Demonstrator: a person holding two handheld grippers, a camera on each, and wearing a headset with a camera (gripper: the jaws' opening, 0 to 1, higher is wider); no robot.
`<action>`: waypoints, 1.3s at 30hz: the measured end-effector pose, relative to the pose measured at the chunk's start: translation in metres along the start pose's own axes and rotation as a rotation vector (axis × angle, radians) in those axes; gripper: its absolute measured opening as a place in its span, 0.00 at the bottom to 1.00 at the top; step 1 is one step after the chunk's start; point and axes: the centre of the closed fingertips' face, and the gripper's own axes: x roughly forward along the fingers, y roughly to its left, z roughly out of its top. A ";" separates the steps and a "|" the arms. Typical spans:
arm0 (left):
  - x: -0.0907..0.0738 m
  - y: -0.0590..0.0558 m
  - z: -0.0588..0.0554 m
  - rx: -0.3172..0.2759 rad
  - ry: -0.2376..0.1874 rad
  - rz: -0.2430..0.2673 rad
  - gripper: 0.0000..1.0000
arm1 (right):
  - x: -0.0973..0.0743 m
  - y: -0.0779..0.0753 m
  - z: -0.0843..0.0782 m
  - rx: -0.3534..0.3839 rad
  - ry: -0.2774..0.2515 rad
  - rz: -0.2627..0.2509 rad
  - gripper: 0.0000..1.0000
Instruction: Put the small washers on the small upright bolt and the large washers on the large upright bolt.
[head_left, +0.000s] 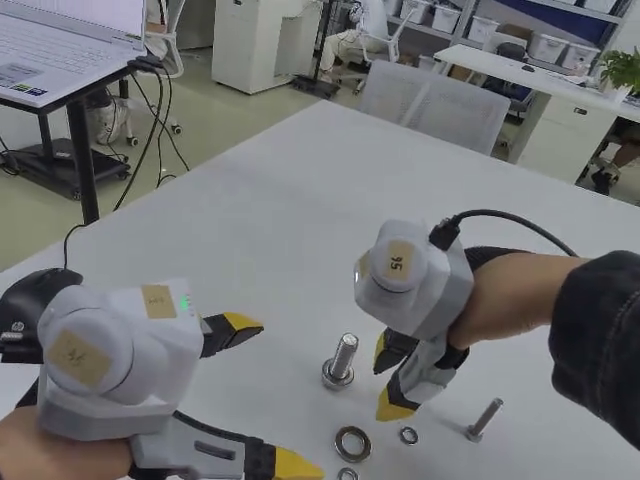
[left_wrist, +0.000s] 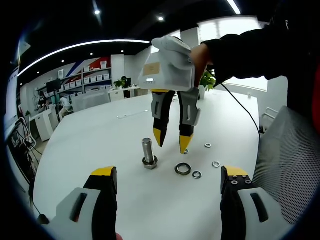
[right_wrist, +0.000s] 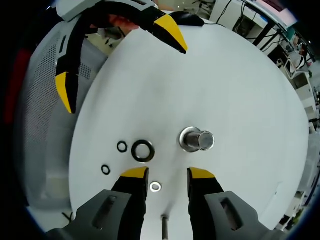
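Small washer (right_wrist: 155, 187), flat on the table (right_wrist: 240, 90), is framed by the parted, empty jaws of the right gripper (right_wrist: 168, 174). Nearby are seen a large washer (right_wrist: 142, 150) and the large upright bolt (right_wrist: 197, 139). Left gripper (left_wrist: 169, 173) is held spread, empty. Pick-up is judged pending: lowering, then closing.

A laptop (head_left: 60, 45) sits beside the white table (head_left: 250, 230) (grey chair (head_left: 435, 100) behind).

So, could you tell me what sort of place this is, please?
Likely an office-style lab: a laptop on a stand, shelves of storage bins, and a mesh office chair at the white table.
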 end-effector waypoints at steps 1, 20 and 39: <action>0.000 0.000 0.000 0.001 0.000 0.001 0.85 | 0.001 0.001 0.000 -0.001 0.001 0.000 0.32; -0.005 0.005 0.010 0.011 -0.016 0.019 0.85 | 0.019 0.029 0.007 -0.047 0.002 0.034 0.32; -0.004 0.006 0.011 0.008 -0.026 0.022 0.84 | 0.028 0.030 0.013 -0.087 0.001 0.029 0.29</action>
